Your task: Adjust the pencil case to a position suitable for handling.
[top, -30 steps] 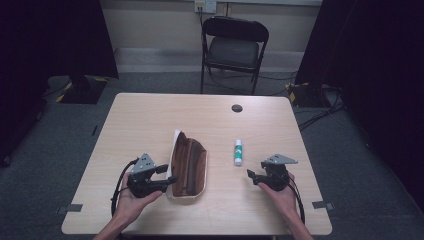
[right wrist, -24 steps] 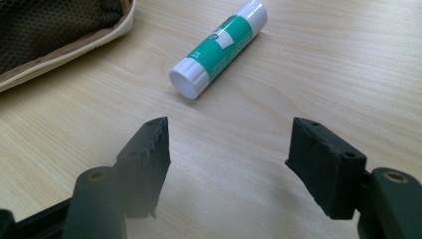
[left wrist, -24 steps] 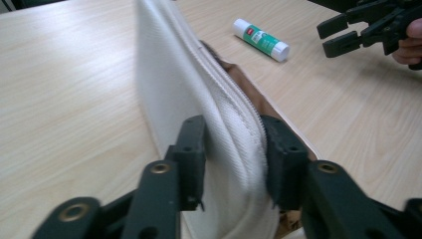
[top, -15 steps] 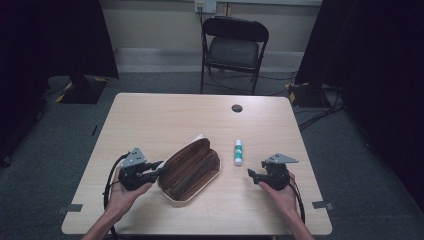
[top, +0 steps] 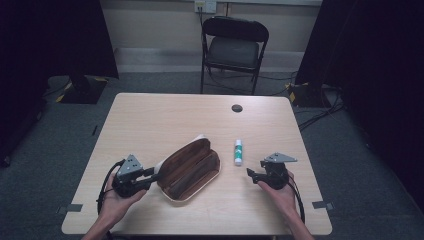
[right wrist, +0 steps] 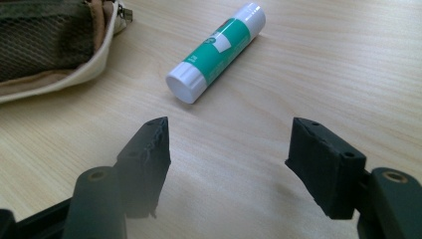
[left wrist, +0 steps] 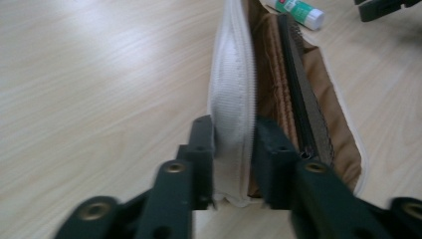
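The left gripper [left wrist: 233, 149], jaws just closed, pinches the white edge of the open pencil case [top: 192, 167] lying mid-table, while the right gripper [right wrist: 229, 159] rests wide open just short of the glue stick [right wrist: 216, 50].

A light wooden table [top: 165, 120] stands on grey carpet [top: 65, 130], with a small dark round fitting [top: 237, 108] set near its far edge. Behind it sits a black folding chair [top: 234, 50] against a pale wall [top: 150, 22] that carries a socket plate [top: 205, 6]. Black curtains [top: 380, 75] hang at both sides. Cables [top: 320, 112] trail across the floor at the right, and bits of grey tape [top: 320, 205] mark the carpet by the table's near corners.
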Available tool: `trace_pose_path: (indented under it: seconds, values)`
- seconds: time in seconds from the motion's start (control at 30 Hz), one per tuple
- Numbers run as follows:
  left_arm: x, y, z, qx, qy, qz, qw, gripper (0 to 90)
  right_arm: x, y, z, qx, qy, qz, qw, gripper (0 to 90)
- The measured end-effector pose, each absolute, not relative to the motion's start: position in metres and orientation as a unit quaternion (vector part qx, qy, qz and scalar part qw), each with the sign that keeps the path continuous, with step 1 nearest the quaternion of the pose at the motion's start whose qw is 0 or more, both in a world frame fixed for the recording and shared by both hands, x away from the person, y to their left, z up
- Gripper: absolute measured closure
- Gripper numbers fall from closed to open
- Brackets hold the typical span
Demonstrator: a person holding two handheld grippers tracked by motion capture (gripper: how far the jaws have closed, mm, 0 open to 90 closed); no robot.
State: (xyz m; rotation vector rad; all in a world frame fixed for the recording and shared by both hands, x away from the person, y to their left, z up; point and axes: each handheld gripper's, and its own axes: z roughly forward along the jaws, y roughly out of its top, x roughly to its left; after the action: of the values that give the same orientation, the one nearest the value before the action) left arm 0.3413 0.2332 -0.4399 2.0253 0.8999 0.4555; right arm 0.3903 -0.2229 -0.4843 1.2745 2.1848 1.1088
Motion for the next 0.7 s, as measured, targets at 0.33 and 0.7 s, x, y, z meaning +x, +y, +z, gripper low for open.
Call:
trace_pose_path:
  seconds: [0.33,0.7]
  values:
    - [0.368,0.242,-0.438,0.802,0.374,0.198,0.422,77.4,0.393,-0.223,-0.486,0.454,0.779,0.387,0.191,32.3]
    - [0.392,0.251,-0.442,0.791,0.384,0.191,0.436,77.2,0.396,-0.222,-0.486,0.471,0.773,0.38,0.193,28.1]
